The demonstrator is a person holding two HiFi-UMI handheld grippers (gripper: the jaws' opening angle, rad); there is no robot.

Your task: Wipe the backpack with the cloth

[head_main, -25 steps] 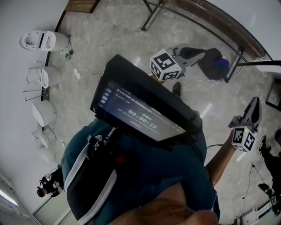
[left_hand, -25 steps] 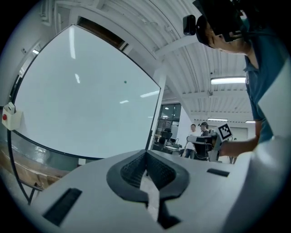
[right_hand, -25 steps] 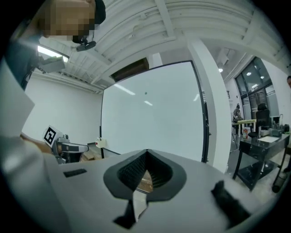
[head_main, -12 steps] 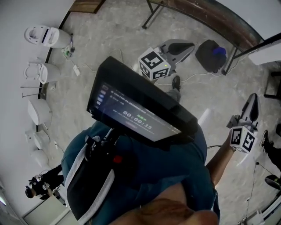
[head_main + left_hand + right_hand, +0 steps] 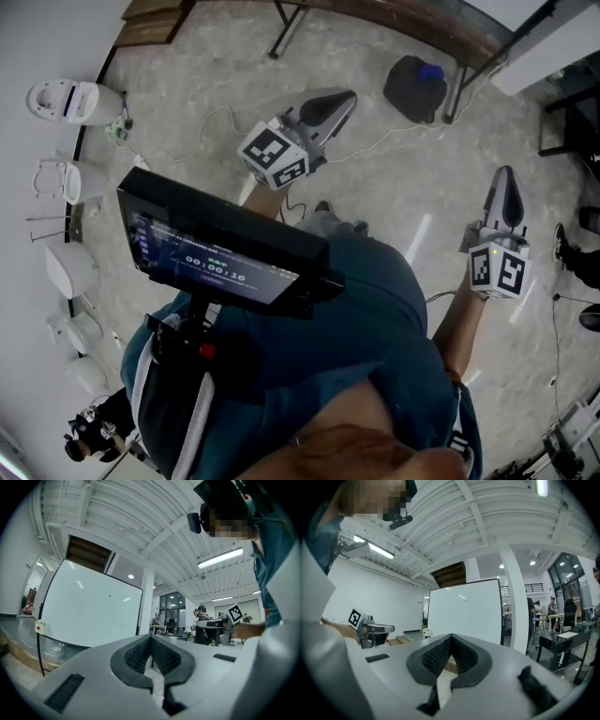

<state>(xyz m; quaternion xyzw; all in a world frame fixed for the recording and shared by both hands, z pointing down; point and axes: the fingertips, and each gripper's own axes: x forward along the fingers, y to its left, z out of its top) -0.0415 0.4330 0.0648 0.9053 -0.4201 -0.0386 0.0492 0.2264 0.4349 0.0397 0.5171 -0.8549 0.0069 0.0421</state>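
Left gripper [image 5: 339, 98], right gripper [image 5: 503, 180]: jaws together, empty, apart from backpack [image 5: 412, 89]; blue patch [image 5: 430, 70] atop backpack too small to identify.

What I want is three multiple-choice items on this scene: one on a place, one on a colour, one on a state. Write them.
1. Where is the backpack?
A. on the floor
B. on a chair
C. hung on a wall

2. What colour is the patch on its top?
A. red
B. blue
C. yellow

3. How is the right tool?
A. wide open
B. half open
C. shut, empty

Key: 1 A, the head view shows it lying on the floor; 2 B, the patch is blue; 3 C, its jaws meet with nothing between.
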